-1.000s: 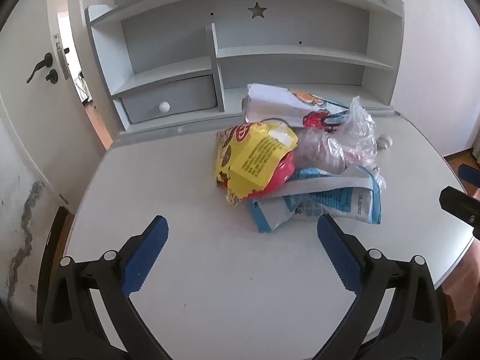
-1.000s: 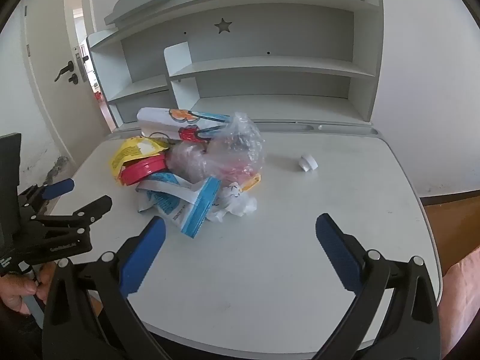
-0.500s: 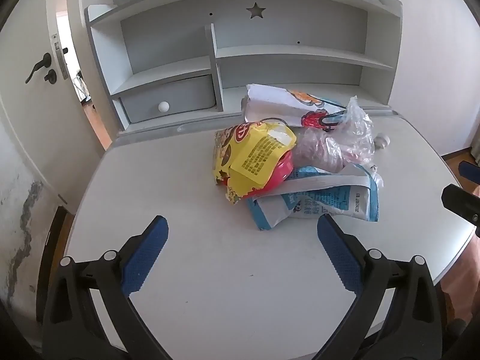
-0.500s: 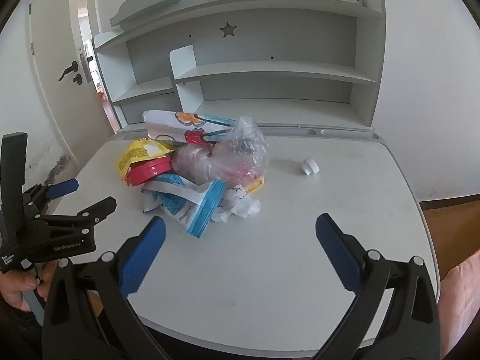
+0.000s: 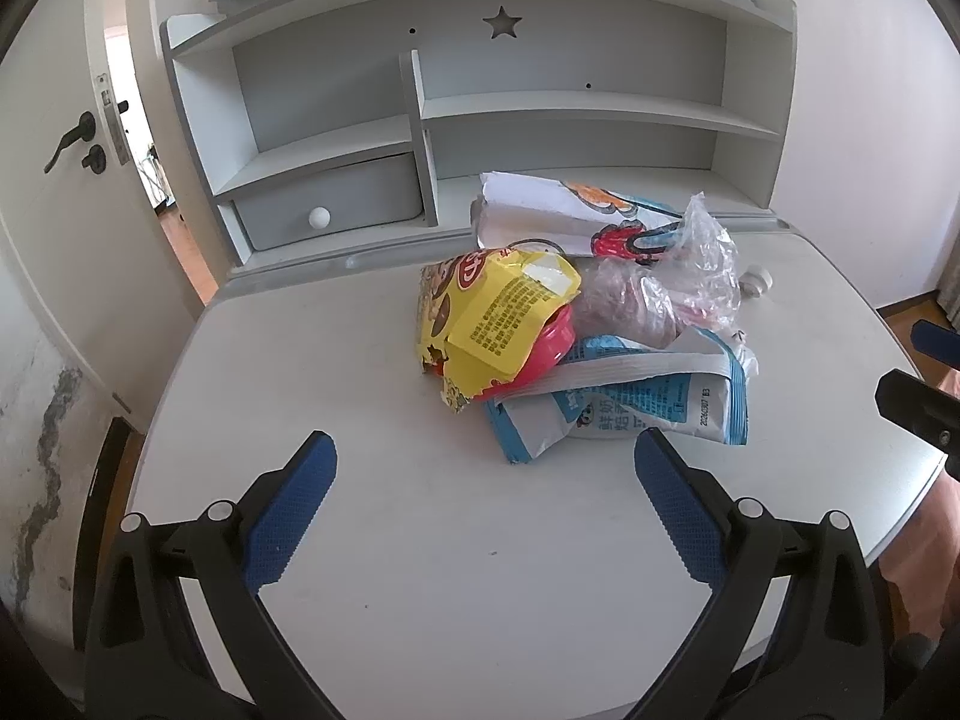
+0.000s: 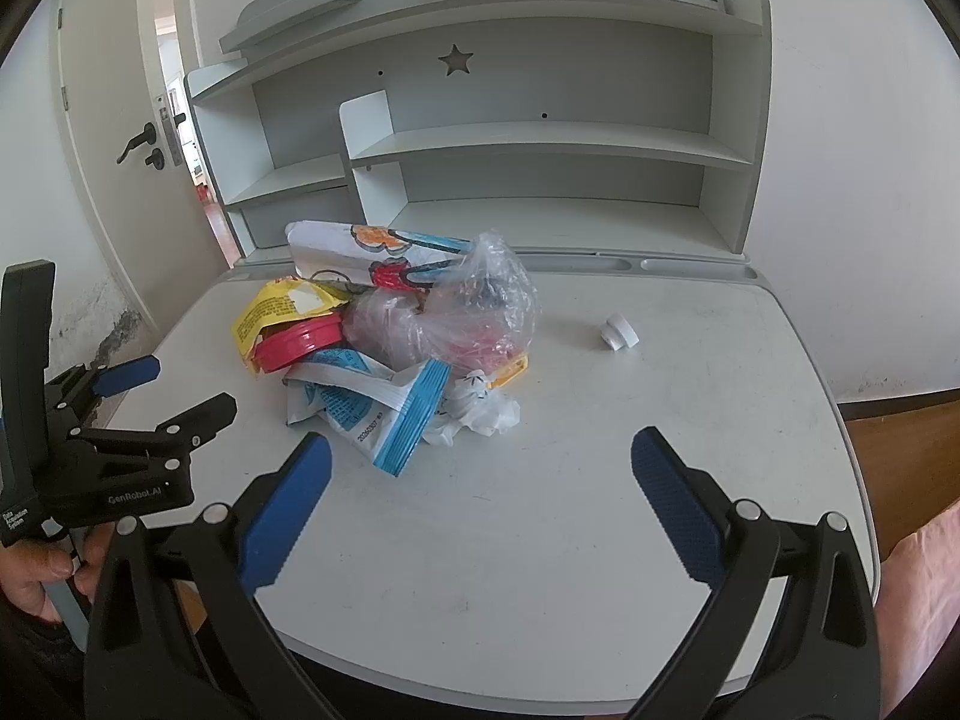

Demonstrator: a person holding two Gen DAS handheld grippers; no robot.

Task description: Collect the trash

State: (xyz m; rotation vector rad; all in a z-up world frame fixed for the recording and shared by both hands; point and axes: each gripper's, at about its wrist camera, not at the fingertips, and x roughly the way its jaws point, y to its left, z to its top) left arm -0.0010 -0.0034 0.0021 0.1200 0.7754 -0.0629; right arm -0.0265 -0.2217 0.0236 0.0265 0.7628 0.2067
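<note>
The trash heap (image 5: 588, 324) sits mid-desk, toward the back: a glossy yellow wrapper (image 5: 498, 312) folded over a round red lid (image 6: 297, 339), a crinkled clear bag (image 6: 474, 306), a flat blue-and-white pouch (image 5: 630, 402) with a ribbed seal, a white printed paper bag (image 5: 558, 216) behind them, and a crumpled tissue (image 6: 477, 411) at the near side. A small white cap (image 6: 618, 331) lies apart on the right. The desk (image 6: 540, 540) is smooth, pale and scuffed, with rounded front corners; bare surface lies between the heap and me. My left gripper (image 5: 483, 489) is spread wide, holding nothing, short of the pouch. My right gripper (image 6: 480, 489) gapes the same, empty, over the front edge. Grey shelves (image 5: 570, 108) close off the back.
</note>
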